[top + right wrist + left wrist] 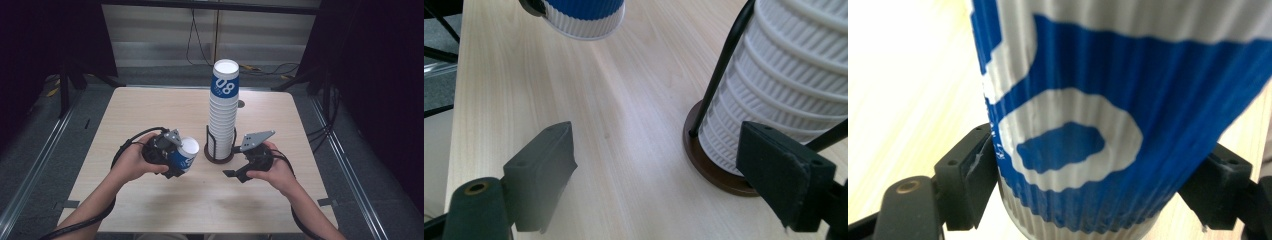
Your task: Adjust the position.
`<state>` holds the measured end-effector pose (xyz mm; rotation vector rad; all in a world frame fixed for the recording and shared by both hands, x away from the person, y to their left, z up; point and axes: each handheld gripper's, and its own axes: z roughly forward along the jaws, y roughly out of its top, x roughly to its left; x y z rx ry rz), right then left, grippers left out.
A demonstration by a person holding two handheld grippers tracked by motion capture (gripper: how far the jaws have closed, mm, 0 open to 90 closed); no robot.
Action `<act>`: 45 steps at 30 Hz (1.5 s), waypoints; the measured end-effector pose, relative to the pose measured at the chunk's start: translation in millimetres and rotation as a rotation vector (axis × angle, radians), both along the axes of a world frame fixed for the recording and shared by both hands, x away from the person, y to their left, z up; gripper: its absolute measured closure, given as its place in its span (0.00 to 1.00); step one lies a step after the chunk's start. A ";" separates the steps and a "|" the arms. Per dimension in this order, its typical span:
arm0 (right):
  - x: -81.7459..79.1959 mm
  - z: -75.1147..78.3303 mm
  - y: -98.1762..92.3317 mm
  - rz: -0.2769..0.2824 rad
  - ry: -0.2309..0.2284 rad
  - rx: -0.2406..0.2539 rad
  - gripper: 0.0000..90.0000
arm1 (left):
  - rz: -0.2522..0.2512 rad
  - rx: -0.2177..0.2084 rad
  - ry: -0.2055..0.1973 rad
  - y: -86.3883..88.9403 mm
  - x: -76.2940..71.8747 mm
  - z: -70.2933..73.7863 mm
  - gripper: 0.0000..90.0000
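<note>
Left gripper [172,156]: jaws closed on one blue-and-white ribbed paper cup [184,154], pads pressed to its two sides low on the wall; cup tilted, mouth turned up and to the right, held just above the worktop [150,107] at its near left; in the left gripper view the cup's [1083,140] rim and base are cut off by the frame.

Right gripper [239,169]: jaws spread wide, nothing between them, touching nothing; held near the worktop, just right of and nearer than the cup holder [219,150]; in the right gripper view its jaws frame bare wood and the holder's base [709,167].

Cups, loose: one, in the left jaws.

Cups, stacked: one tall stack [223,110] nested upright in the holder at the middle of the worktop; top cup blue with white numerals; exact number of cups in the stack cannot be counted, the lower rims being too fine to separate.

Holder: one, dark round base with black wire uprights; base partly hidden behind the stack.

Grippers: two; hands: two.
</note>
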<state>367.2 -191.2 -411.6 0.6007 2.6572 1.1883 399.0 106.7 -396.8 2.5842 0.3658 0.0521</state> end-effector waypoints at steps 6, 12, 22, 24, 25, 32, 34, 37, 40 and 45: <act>-0.7 -4.2 -0.1 0.003 -0.001 -0.004 0.17 | -0.023 0.032 0.003 -8.6 -1.5 -2.9 0.21; -2.9 -5.6 -0.5 0.008 0.001 -0.008 0.17 | -0.036 0.053 0.011 -15.3 -3.8 -2.9 0.21; -6.4 -10.4 -0.7 0.015 -0.001 -0.002 0.17 | -0.072 0.110 0.039 -27.0 -3.3 -4.8 0.21; -6.8 -11.0 -0.7 0.016 0.003 -0.006 0.17 | -0.089 0.124 0.036 -28.9 -2.4 -4.9 0.21; -6.8 -11.0 -0.7 0.016 0.003 -0.006 0.17 | -0.089 0.124 0.036 -28.9 -2.4 -4.9 0.21; -9.5 -9.1 -2.0 0.026 0.000 -0.006 0.17 | -0.106 0.148 0.036 -36.3 -1.7 -5.1 0.21; -9.6 -9.0 -2.3 0.028 -0.001 -0.008 0.17 | -0.104 0.152 0.048 -38.6 -2.5 -4.8 0.21; -10.2 -8.4 -2.4 0.026 -0.001 -0.014 0.17 | -0.114 0.174 0.051 -41.6 -3.2 -4.1 0.21; -10.7 -8.1 -1.8 0.031 0.002 -0.012 0.17 | -0.134 0.180 0.042 -44.6 -2.3 -3.3 0.21; -10.7 -6.4 0.9 0.047 0.003 -0.014 0.17 | -0.142 0.179 0.055 -49.2 -4.3 -5.3 0.21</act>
